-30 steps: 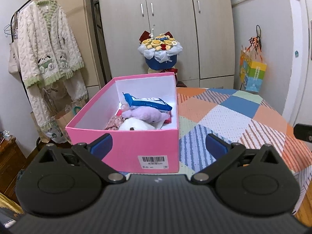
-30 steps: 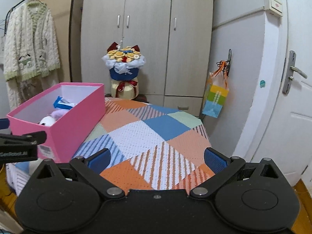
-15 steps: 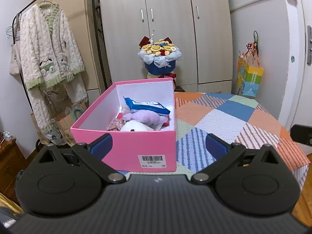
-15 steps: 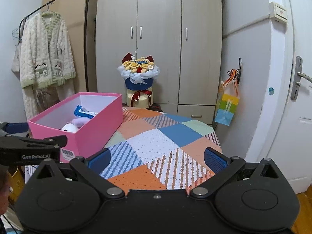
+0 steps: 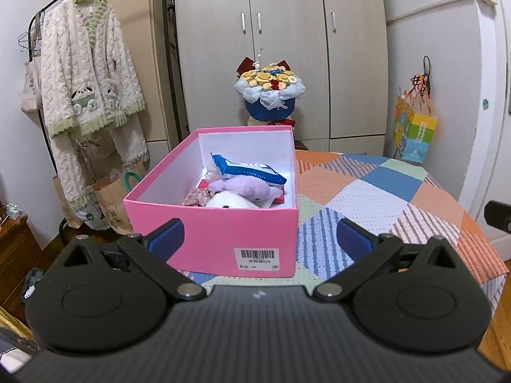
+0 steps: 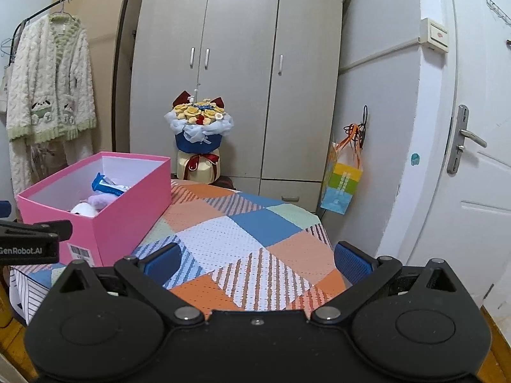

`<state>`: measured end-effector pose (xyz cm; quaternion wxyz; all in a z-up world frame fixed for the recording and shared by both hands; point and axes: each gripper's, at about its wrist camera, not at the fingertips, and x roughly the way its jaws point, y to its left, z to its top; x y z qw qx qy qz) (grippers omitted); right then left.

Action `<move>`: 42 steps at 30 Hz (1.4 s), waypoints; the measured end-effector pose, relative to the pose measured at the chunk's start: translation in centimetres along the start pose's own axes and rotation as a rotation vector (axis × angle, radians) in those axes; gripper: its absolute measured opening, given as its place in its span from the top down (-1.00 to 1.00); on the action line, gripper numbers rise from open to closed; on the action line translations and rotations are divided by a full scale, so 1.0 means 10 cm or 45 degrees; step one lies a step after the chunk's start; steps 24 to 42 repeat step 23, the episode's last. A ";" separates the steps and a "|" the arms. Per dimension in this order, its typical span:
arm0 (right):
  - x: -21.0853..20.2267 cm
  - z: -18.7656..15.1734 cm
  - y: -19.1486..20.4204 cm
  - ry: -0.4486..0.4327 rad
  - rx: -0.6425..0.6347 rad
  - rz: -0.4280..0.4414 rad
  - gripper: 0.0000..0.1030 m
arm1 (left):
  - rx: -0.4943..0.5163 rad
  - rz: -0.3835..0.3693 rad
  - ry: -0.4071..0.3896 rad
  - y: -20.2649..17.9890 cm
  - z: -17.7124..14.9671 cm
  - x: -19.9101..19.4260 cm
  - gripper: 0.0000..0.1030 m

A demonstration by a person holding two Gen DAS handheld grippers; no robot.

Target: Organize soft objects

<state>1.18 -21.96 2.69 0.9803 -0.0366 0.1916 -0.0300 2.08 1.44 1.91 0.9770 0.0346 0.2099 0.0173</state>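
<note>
My left gripper [image 5: 259, 236] hangs open and empty just short of the pink box [image 5: 223, 239], its two blue-padded fingers [image 5: 166, 237] spread wide to either side of the box's near, barcode-labelled wall without touching it. The box stands on the left part of a table covered by a patchwork cloth [image 5: 367, 198]. Inside it lie the soft things: a white plush toy [image 5: 228, 201] nearest me, a lilac plush toy [image 5: 244, 188] just behind it, a floral fabric piece [image 5: 198, 196] to their left, and a blue-and-white packet [image 5: 247, 169] resting on top toward the far wall.

My right gripper [image 6: 258, 263] is likewise open and holds nothing, its fingers apart above the bare cloth [image 6: 255, 233] on the table's right half, well apart from the box [image 6: 121, 201], which sits ahead and to its left. The tip of my left gripper shows at that view's left edge, near the box's front corner.

Behind the table stand a flower bouquet [image 5: 270, 95], a grey wardrobe [image 5: 281, 32] and a fleecy robe [image 5: 86, 79] on a rack.
</note>
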 end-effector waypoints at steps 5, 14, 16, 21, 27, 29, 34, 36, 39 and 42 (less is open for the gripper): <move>0.01 -0.01 0.03 -0.028 0.000 -0.039 -1.00 | 0.007 0.007 -0.005 0.01 -0.01 0.01 -1.00; 0.06 -0.03 0.01 0.001 0.015 -0.027 -1.00 | -0.029 0.019 -0.019 0.06 -0.01 0.02 -1.00; 0.07 -0.03 0.00 0.005 0.022 -0.023 -1.00 | -0.029 0.026 -0.026 0.07 -0.02 0.02 -1.00; 0.06 -0.04 -0.02 0.000 0.022 -0.021 -1.00 | -0.034 0.034 -0.040 0.07 -0.02 0.00 -1.00; 0.07 -0.04 -0.02 0.001 0.021 -0.019 -1.00 | -0.032 0.034 -0.039 0.08 -0.02 0.00 -1.00; 0.07 -0.04 -0.02 0.001 0.021 -0.019 -1.00 | -0.032 0.034 -0.039 0.08 -0.02 0.00 -1.00; 0.07 -0.04 -0.02 0.001 0.021 -0.019 -1.00 | -0.032 0.034 -0.039 0.08 -0.02 0.00 -1.00; 0.07 -0.04 -0.02 0.001 0.021 -0.019 -1.00 | -0.032 0.034 -0.039 0.08 -0.02 0.00 -1.00; 0.07 -0.04 -0.02 0.001 0.021 -0.019 -1.00 | -0.032 0.034 -0.039 0.08 -0.02 0.00 -1.00; 0.07 -0.04 -0.02 0.001 0.021 -0.019 -1.00 | -0.032 0.034 -0.039 0.08 -0.02 0.00 -1.00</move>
